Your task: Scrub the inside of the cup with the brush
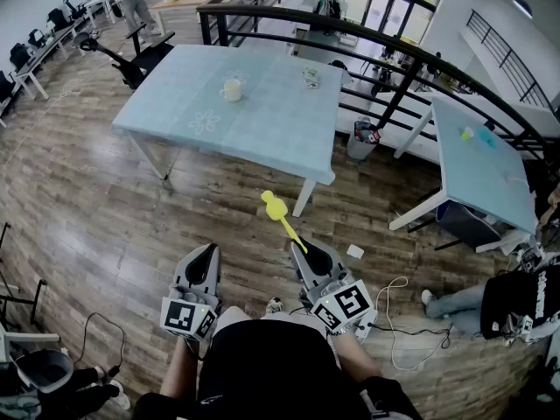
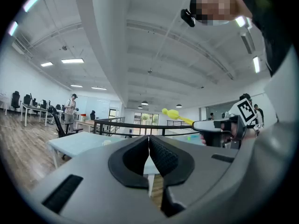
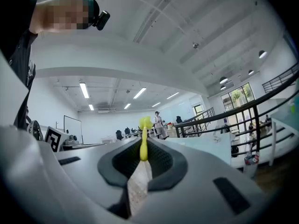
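A cream cup [image 1: 231, 89] stands on the pale blue table [image 1: 262, 129], far ahead of both grippers. My right gripper [image 1: 305, 254] is shut on the handle of a yellow brush [image 1: 282, 217], whose head points forward and up to the left. In the right gripper view the brush [image 3: 143, 143] rises straight from between the closed pads. My left gripper [image 1: 202, 256] hangs beside it, level with it, its jaws shut on nothing [image 2: 149, 149]. The left gripper view shows the brush [image 2: 176, 116] and the right gripper [image 2: 219, 126] off to its right.
A second pale blue table [image 1: 477, 160] stands to the right behind a black railing [image 1: 367, 42]. A bin [image 1: 360, 140] sits under the rail. Cables [image 1: 398, 322] trail on the wood floor; a seated person's legs [image 1: 455, 303] lie at right. Office chairs [image 1: 131, 59] stand at far left.
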Motion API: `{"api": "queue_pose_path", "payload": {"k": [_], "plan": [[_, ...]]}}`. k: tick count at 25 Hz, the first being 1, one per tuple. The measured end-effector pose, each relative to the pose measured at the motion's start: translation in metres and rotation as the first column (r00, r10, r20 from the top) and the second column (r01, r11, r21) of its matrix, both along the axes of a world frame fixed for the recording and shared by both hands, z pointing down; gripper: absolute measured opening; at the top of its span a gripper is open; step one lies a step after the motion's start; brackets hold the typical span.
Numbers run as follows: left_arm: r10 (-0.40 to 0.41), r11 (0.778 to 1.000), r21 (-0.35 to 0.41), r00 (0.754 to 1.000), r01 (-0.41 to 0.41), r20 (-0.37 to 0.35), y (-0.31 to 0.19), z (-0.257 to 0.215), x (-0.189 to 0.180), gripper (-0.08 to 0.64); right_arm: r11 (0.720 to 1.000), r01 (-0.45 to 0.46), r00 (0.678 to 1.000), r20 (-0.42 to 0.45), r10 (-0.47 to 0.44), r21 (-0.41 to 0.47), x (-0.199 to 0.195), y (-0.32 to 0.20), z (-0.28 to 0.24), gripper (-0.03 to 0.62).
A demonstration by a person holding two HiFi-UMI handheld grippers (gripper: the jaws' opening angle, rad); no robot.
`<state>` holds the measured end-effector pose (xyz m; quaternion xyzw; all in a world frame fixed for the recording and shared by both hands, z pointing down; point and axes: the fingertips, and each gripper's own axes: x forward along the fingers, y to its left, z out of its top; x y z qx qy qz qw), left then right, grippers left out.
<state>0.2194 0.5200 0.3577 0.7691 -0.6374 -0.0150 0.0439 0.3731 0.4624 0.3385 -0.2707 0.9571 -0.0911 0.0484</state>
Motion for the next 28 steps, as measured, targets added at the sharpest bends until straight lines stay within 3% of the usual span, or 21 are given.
{"api": "queue_pose_path", "payload": {"k": [8, 14, 21, 28], "plan": [[-0.035, 0.999, 0.014, 0.999, 0.035, -0.02, -0.01, -0.004, 0.013, 0.015, 1.0, 0.009, 1.0, -0.004, -0.009, -0.023, 0.015, -0.009, 0.003, 0.038], [-0.043, 0.999, -0.023, 0.999, 0.043, -0.019, -0.008, 0.008, 0.022, 0.015, 0.998, 0.047, 0.999, -0.011, -0.047, -0.043, 0.011, -0.007, 0.012, 0.038], [-0.076, 0.997, -0.02, 0.997, 0.075, -0.012, -0.009, 0.007, 0.01, 0.015, 0.995, 0.066, 0.998, -0.008, -0.066, -0.07, 0.004, -0.017, 0.016, 0.038], [-0.123, 0.99, -0.065, 0.992, 0.121, -0.019, -0.003, 0.017, -0.003, 0.015, 0.989, 0.122, 0.992, -0.003, -0.123, -0.082, -0.016, -0.016, 0.018, 0.038]]}}
